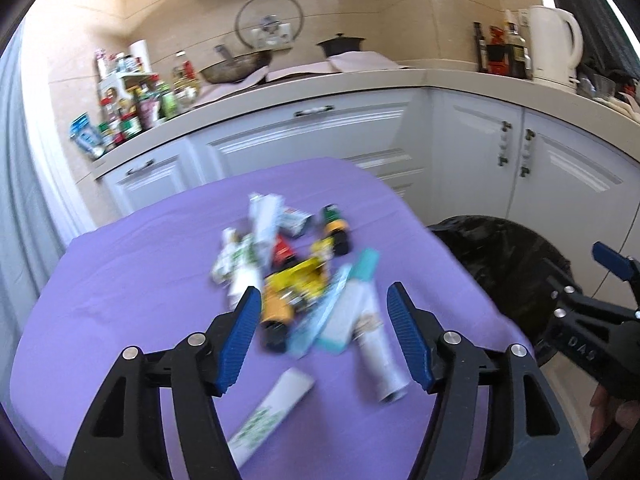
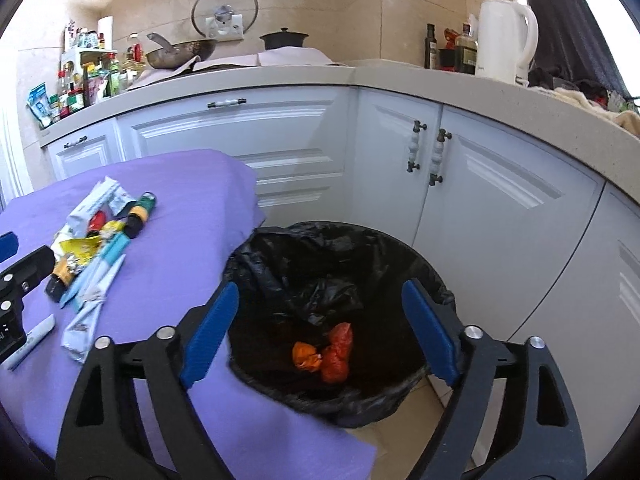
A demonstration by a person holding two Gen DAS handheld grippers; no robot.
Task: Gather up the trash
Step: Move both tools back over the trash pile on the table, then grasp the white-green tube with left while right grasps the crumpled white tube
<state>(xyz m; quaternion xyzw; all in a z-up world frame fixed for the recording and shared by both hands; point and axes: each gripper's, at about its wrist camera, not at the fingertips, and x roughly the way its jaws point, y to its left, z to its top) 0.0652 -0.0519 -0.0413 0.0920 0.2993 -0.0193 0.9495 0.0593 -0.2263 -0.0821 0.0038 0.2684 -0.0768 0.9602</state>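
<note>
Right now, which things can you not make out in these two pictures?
- Left wrist view: labels in the trash pile are motion-blurred, unreadable.
- Left wrist view: the trash bin is partly hidden by the purple cloth and the right hand-held gripper.
- Right wrist view: the left hand-held gripper is cut off by the left edge.
- Right wrist view: what the orange-red wrappers are.

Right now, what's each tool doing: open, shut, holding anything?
Left tool: open, empty, above the trash pile on the purple cloth.
Right tool: open, empty, over the bin.
</note>
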